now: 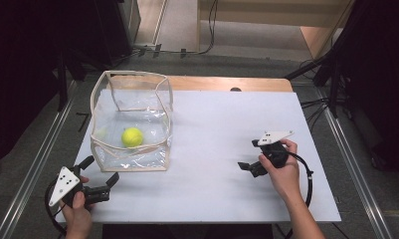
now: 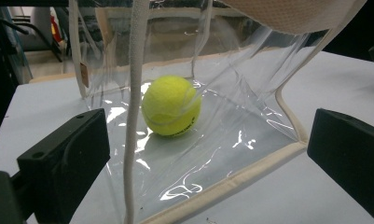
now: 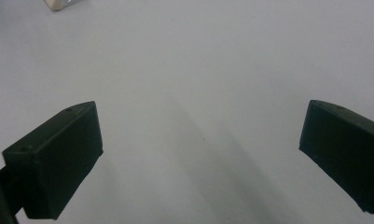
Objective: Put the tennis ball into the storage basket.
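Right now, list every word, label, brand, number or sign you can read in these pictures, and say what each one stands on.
None can be read.
Tennis ball: a dark printed mark low on its side in the left gripper view, too blurred to read.
Clear bag: a small tan tag on its far left wall, too small to read.
Left gripper: black dots on its grey plate, no lettering.
Right gripper: small marks on its plate, too small to read.

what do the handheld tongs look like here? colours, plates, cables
Both tongs, left and right, have black bodies with blocky black jaws. Each carries a grey three-cornered plate with small dark dots on top and trails a black looping cable. The forearms are bare, no sleeves in sight.
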Demonstrator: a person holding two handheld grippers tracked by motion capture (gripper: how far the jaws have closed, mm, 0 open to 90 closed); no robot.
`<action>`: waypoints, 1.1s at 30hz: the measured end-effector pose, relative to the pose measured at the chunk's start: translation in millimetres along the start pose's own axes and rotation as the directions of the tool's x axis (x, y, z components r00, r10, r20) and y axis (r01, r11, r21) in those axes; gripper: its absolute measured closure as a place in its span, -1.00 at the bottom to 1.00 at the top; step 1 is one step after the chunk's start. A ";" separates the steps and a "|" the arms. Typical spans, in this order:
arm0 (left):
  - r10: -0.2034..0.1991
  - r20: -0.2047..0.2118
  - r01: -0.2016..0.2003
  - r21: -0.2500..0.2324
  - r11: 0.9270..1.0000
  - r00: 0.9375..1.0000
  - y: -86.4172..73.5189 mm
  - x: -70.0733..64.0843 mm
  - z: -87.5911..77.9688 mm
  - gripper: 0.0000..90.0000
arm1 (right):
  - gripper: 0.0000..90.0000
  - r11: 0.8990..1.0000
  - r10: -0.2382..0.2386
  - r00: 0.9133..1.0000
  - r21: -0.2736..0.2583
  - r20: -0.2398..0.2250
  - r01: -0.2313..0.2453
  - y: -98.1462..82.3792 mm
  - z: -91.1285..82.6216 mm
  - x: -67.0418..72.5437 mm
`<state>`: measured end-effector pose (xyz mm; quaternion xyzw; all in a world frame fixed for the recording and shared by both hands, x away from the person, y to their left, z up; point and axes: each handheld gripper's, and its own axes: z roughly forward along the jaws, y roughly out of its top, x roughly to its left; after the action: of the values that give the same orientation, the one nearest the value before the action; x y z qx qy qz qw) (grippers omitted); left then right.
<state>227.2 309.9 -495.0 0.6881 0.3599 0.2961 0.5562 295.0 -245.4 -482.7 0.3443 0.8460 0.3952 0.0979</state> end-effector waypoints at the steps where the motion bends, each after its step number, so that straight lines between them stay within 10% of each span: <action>1: 0.000 -0.001 0.000 0.000 1.000 1.000 0.0 0.0 0.0 -1.00 | -1.00 1.000 0.000 1.000 0.001 0.002 0.000 -1.1 -1.0 -0.4; 33: 0.003 -0.004 -0.003 0.002 1.000 1.000 -0.1 -0.5 0.5 -1.00 | -1.00 0.995 0.080 0.996 -0.069 0.040 -0.077 -37.1 -28.9 -10.6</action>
<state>227.3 309.2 -495.1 0.6884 0.3602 0.2979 0.5546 271.5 -286.5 -491.8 0.3820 0.8159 0.4194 0.1119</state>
